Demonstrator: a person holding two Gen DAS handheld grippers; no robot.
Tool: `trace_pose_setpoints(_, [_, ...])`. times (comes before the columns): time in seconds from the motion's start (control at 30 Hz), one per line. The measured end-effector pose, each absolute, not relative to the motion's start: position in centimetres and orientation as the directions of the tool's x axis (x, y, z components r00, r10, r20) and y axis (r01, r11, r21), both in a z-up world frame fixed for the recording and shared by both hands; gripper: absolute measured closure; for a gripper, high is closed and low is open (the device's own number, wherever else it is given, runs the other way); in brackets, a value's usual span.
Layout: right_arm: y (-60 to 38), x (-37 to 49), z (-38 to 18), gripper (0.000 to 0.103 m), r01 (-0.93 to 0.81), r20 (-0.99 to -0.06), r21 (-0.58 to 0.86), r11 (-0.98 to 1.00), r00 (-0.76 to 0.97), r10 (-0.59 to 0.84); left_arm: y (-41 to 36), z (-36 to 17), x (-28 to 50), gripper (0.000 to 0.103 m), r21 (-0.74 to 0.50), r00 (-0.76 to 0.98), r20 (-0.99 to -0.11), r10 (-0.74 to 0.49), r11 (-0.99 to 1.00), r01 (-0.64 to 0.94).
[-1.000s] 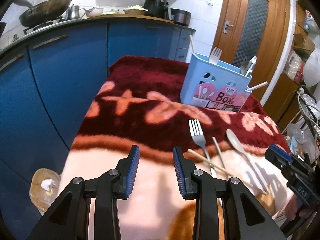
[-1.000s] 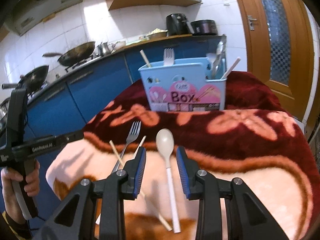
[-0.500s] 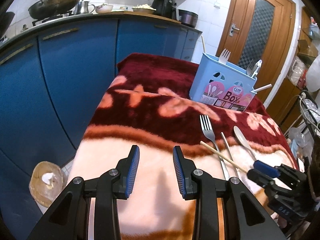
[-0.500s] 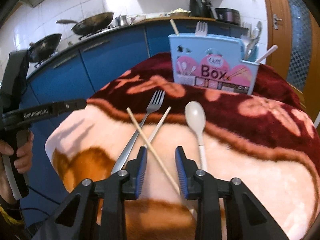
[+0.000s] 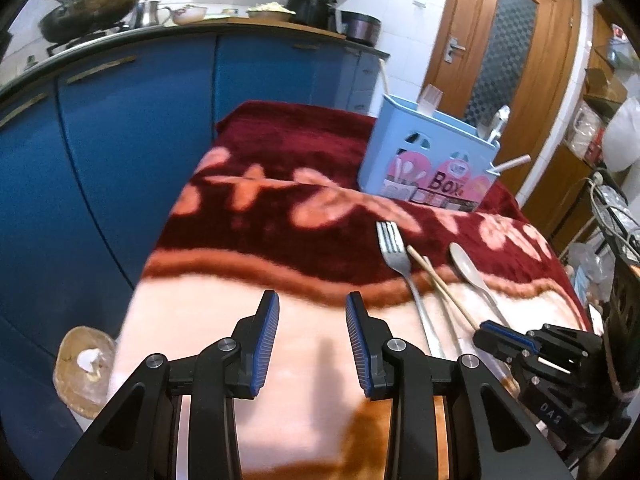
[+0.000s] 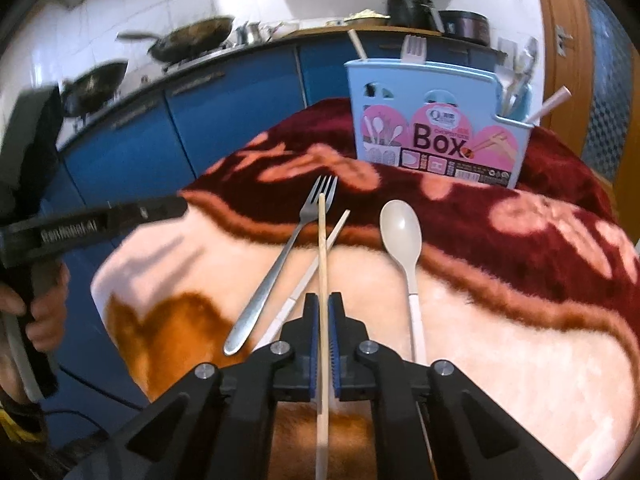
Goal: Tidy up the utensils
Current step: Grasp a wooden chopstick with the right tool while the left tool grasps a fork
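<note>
My right gripper (image 6: 322,300) is shut on a wooden chopstick (image 6: 322,248) that points toward the light blue utensil box (image 6: 434,120). Beside it on the blanket lie a metal fork (image 6: 280,264), a second pale chopstick (image 6: 316,264) and a beige spoon (image 6: 402,232). The box holds a fork, spoons and chopsticks. My left gripper (image 5: 312,312) is open and empty over the blanket's pale front part, left of the fork (image 5: 396,256), chopstick (image 5: 436,284) and spoon (image 5: 468,268). The right gripper (image 5: 504,340) shows at lower right in the left wrist view.
A red and peach floral blanket (image 6: 520,300) covers the table. Blue kitchen cabinets (image 5: 120,140) with woks on the counter stand left and behind. A wooden door (image 5: 500,60) is at the back right. A round basket (image 5: 82,368) sits on the floor at left.
My right gripper has closed on the wooden chopstick, which now lines up straight between the fingers. The left gripper stayed open and shifted slightly.
</note>
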State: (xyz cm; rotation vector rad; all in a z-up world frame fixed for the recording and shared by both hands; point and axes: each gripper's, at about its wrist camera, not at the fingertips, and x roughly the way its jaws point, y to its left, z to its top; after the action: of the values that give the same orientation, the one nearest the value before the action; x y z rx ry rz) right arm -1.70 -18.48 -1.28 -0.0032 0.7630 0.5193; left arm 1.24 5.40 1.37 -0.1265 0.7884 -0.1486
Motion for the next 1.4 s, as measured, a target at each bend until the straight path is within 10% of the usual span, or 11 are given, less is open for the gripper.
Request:
trace_pose_setpoints(0.57, [-23.0, -1.8, 1.2, 0.097, -0.328, -0.603, 0.203, 0.923, 0.7, 0.382, -0.9, 0.6, 6.1, 0.068, -0.231, 0.501, -0.799, -0.334, 0.938, 0.258])
trace_pose_setpoints(1.4, [-25.2, 1.1, -1.6, 0.096, -0.231, -0.731, 0.222, 0.947, 0.604, 0.318, -2.2, -1.7, 9.8, 0.095, -0.303, 0.349, -0.862, -0.368, 0.925, 0.23])
